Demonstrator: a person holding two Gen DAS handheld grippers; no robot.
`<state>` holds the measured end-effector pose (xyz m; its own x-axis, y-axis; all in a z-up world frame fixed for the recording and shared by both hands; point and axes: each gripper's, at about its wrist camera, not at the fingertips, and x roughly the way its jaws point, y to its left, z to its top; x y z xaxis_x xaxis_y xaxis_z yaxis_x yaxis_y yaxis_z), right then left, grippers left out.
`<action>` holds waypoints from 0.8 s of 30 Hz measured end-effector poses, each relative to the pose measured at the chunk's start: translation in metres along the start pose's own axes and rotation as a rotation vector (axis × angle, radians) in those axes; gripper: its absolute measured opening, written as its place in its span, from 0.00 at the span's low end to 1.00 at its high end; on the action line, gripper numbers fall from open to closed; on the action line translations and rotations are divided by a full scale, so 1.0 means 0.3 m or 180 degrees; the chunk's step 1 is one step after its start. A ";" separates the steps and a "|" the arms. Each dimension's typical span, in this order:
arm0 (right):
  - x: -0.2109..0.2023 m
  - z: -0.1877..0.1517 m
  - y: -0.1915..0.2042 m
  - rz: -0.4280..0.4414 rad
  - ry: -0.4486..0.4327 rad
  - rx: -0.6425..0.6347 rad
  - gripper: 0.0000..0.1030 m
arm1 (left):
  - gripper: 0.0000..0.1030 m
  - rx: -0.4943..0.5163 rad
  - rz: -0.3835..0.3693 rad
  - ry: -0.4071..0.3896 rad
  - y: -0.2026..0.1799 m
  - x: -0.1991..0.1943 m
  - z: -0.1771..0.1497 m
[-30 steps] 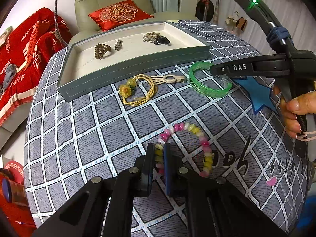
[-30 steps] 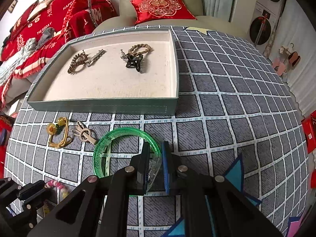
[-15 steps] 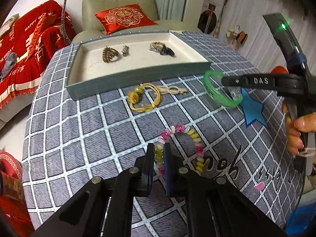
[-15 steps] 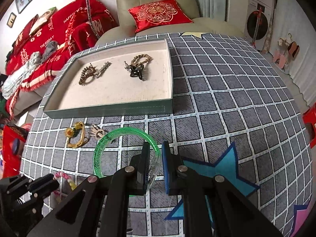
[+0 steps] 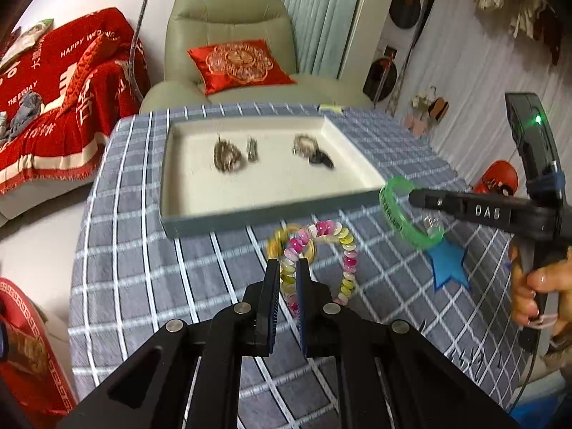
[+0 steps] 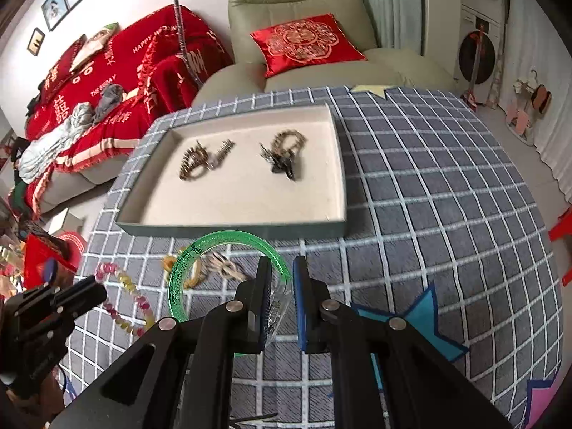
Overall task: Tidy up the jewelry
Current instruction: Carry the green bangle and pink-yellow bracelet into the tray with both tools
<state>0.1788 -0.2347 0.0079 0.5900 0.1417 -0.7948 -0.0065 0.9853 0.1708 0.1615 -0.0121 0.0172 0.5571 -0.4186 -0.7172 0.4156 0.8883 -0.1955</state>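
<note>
My left gripper (image 5: 287,275) is shut on a pink and yellow bead bracelet (image 5: 334,246) and holds it above the table, in front of the green tray (image 5: 250,214). My right gripper (image 6: 280,282) is shut on a green bangle (image 6: 186,268), held above the table near the tray's (image 6: 232,230) front right corner; it also shows in the left wrist view (image 5: 404,221). The tray holds several pieces: a brown hair claw (image 6: 193,164), a braided bracelet (image 6: 289,141) and a dark clip (image 6: 284,168). A yellow cord piece (image 6: 171,262) and a beige clip (image 6: 225,266) lie on the table.
The table has a grey checked cloth (image 6: 429,196) with a blue star (image 6: 422,316). A green armchair (image 6: 304,0) with a red cushion (image 6: 304,43) stands behind it. A red-covered sofa (image 6: 107,78) is at the left.
Both grippers have risen and moved toward the tray, lifting the bead bracelet and the green bangle off the table.
</note>
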 end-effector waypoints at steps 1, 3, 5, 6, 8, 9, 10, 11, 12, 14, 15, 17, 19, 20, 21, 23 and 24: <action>-0.001 0.014 0.008 -0.0005 -0.0016 -0.0021 0.13 | 0.24 0.0012 0.0010 -0.0029 0.002 -0.001 0.015; 0.003 0.045 0.021 -0.0001 -0.0033 -0.0050 0.13 | 0.24 0.0039 0.0037 -0.0100 0.009 0.000 0.055; 0.016 0.078 0.031 0.0011 -0.0037 -0.0059 0.13 | 0.24 0.0038 0.0046 -0.0148 0.020 0.007 0.092; 0.024 0.092 0.034 0.0015 -0.0037 -0.0060 0.13 | 0.24 0.0029 0.0050 -0.0168 0.029 0.014 0.114; 0.045 0.126 0.039 0.0019 -0.0033 -0.0063 0.13 | 0.24 0.0004 0.0055 -0.0189 0.047 0.029 0.154; 0.060 0.145 0.044 0.0023 -0.0023 -0.0066 0.13 | 0.24 0.0003 0.0076 -0.0198 0.057 0.038 0.177; 0.076 0.163 0.050 0.0025 -0.0009 -0.0070 0.13 | 0.24 0.0011 0.0096 -0.0203 0.063 0.046 0.192; 0.087 0.177 0.055 0.0024 -0.0001 -0.0076 0.13 | 0.24 0.0017 0.0111 -0.0209 0.071 0.055 0.209; 0.100 0.190 0.059 0.0021 0.0004 -0.0085 0.13 | 0.24 0.0023 0.0118 -0.0210 0.084 0.069 0.233; 0.127 0.213 0.065 0.0017 0.0021 -0.0093 0.13 | 0.24 0.0041 0.0138 -0.0191 0.102 0.095 0.265; 0.140 0.223 0.067 0.0023 0.0036 -0.0087 0.13 | 0.24 0.0042 0.0154 -0.0175 0.114 0.113 0.280; 0.178 0.245 0.069 0.0043 0.0078 -0.0059 0.13 | 0.24 0.0033 0.0171 -0.0121 0.131 0.152 0.301; 0.219 0.262 0.070 0.0063 0.0126 -0.0027 0.13 | 0.24 0.0011 0.0184 -0.0043 0.148 0.196 0.312; 0.235 0.268 0.070 0.0068 0.0146 -0.0017 0.13 | 0.24 0.0011 0.0198 0.0004 0.155 0.222 0.315; 0.259 0.273 0.071 0.0072 0.0178 -0.0003 0.13 | 0.24 0.0020 0.0207 0.0042 0.159 0.242 0.316; 0.303 0.274 0.072 0.0070 0.0243 0.0009 0.13 | 0.24 0.0048 0.0236 0.0133 0.166 0.291 0.317; 0.323 0.274 0.072 0.0069 0.0274 0.0012 0.13 | 0.24 0.0060 0.0231 0.0180 0.167 0.314 0.316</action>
<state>0.3021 -0.2076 -0.0177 0.5182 0.1709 -0.8380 -0.0154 0.9815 0.1907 0.3031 -0.0249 0.0031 0.5449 -0.3415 -0.7658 0.3895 0.9119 -0.1295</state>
